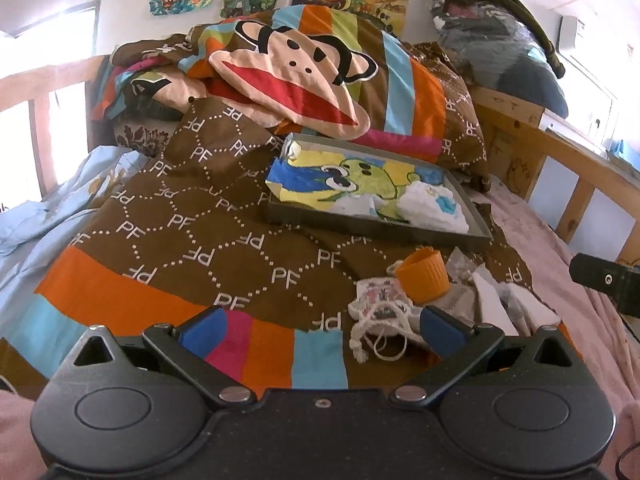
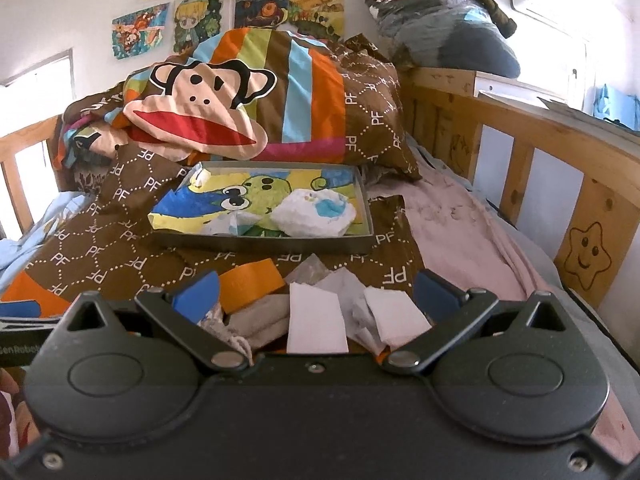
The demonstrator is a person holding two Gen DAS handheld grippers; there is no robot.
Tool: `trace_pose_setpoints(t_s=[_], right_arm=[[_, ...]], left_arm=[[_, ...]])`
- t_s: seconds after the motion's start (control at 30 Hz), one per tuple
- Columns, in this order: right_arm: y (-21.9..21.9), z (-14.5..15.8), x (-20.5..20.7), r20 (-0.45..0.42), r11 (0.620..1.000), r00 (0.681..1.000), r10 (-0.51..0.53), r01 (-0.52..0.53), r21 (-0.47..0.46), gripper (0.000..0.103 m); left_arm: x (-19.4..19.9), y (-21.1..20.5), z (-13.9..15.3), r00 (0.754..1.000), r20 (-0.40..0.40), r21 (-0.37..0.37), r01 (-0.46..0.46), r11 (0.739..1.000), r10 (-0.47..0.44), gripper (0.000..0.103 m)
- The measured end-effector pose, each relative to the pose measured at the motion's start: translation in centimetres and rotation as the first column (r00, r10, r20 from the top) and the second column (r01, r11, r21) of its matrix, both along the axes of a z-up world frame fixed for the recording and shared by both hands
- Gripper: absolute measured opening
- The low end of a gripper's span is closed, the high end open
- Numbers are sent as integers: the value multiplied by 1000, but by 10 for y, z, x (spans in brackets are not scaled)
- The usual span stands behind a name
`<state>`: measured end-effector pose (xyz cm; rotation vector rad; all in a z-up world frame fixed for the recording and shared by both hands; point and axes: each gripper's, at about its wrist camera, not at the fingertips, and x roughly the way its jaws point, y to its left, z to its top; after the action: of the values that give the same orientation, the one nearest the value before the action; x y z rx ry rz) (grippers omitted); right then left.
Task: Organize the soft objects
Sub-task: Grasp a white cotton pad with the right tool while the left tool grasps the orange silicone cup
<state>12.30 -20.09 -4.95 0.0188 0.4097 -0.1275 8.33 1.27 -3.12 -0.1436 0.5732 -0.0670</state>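
**Both grippers open over a heap of soft things on the bed**

The left wrist view shows what the other mostly hides: a small white knitted piece (image 1: 380,308) with a printed pattern and loose cords, lying on the brown PF-lettered quilt (image 1: 192,224) just ahead of the left gripper (image 1: 320,330), nearer its right-hand finger. An orange ribbed cap (image 1: 424,276) rests against its far edge. At the right border of that view a dark part of the right gripper shows.

The right wrist view looks down on the rest of the heap: folded white cloths (image 2: 320,320), a grey sock-like piece (image 2: 264,320) and crumpled pale items, all lying between the spread fingers of the right gripper (image 2: 316,296). The orange cap (image 2: 248,280) sits just beyond the left-hand blue pad; whether that pad touches it is hard to tell.

Both grippers stand wide open and hold nothing.

Beyond the heap, in both views, a shallow grey tray (image 2: 368,208) with a cartoon frog lining rests on the quilt. A crumpled white cloth with blue marks (image 2: 316,216) lies in its right half. A monkey-face pillow (image 2: 200,116) leans behind the tray
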Motion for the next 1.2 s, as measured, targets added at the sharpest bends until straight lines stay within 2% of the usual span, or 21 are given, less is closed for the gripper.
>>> trace_pose_setpoints(t_s=[0.2, 0.43, 0.63, 0.73, 0.87, 1.07, 1.2], right_arm=[[1, -4, 14, -7, 1000, 1000, 3, -3, -15, 103], [7, -10, 22, -36, 1000, 999, 0, 0, -2, 103], [2, -13, 36, -79, 1000, 997, -14, 15, 17, 103], [-5, -18, 47, -111, 998, 994, -11, 18, 55, 103], [-14, -25, 67, -165, 994, 986, 15, 3, 106, 103], [-18, -40, 95, -234, 995, 970, 60, -39, 93, 102], [-23, -53, 112, -287, 990, 954, 91, -56, 129, 89]], left_arm=[[17, -4, -3, 999, 41, 9, 10, 1000, -10, 102], [37, -2, -10, 999, 32, 2, 24, 1000, -24, 102], [59, -6, -14, 996, 36, 5, 83, 997, -84, 102], [75, -12, -17, 991, 30, -22, 130, 991, -129, 102], [101, -22, -24, 979, 9, -71, 205, 976, -205, 102], [146, -34, -38, 944, -63, -145, 312, 939, -324, 102], [177, -43, -43, 915, -141, -181, 352, 918, -379, 99]])
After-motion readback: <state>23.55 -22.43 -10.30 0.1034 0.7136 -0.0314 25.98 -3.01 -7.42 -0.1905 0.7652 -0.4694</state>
